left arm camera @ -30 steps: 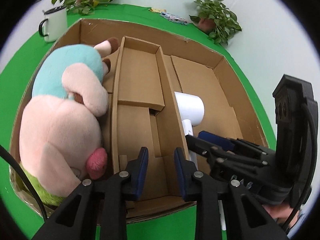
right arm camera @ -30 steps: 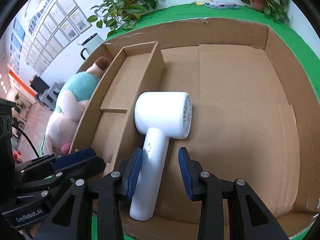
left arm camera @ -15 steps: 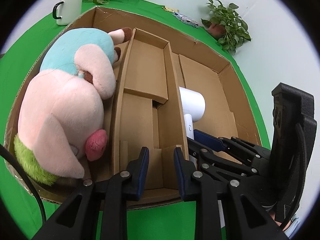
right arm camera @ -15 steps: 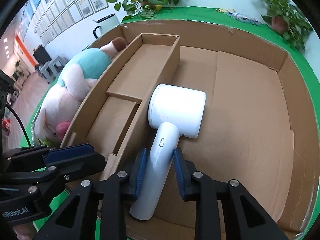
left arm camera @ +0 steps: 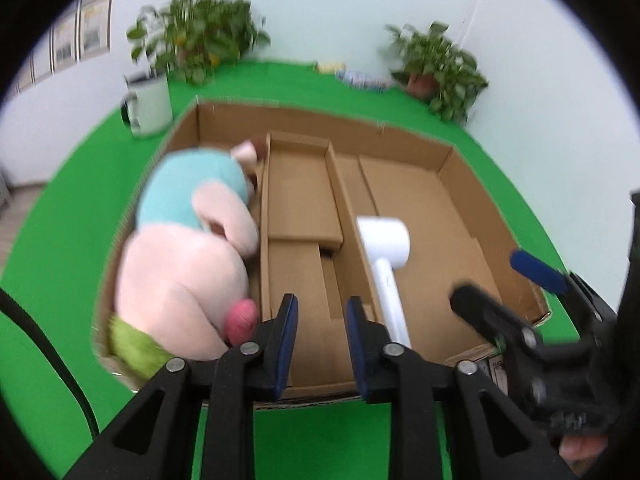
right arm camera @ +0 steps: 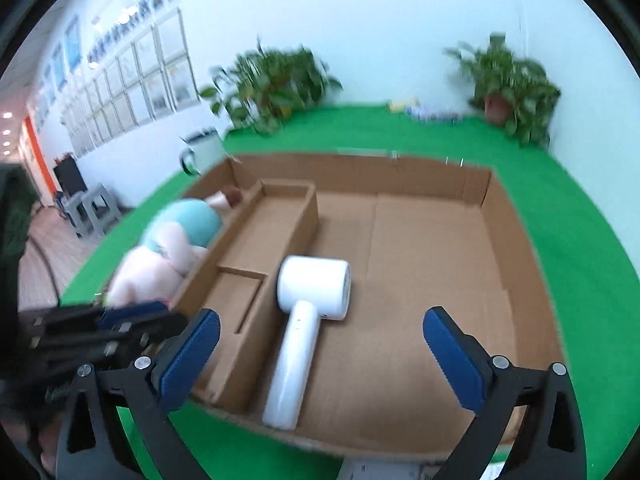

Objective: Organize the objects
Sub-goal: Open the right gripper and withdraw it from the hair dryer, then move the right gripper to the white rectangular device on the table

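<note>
No legible writing is showing on any item; the framed sheets on the wall are too blurred to read. The cardboard box (right arm camera: 496, 216) is lying on the green surface (right arm camera: 580, 248). The white hair dryer (right arm camera: 308, 320) is lying flat in the large right compartment, its handle pointing toward 6 o'clock and its head touching the inner divider (right arm camera: 260, 312) at 9 o'clock; open floor is extending toward 3 o'clock. The plush toy (left arm camera: 184, 248) is filling the left compartment. The right gripper (right arm camera: 320, 360) is opening its jaws wide, released, nothing pressed between them. The left gripper (left arm camera: 322, 340) is opening slightly, jaws narrow and empty, above the near box edge.
</note>
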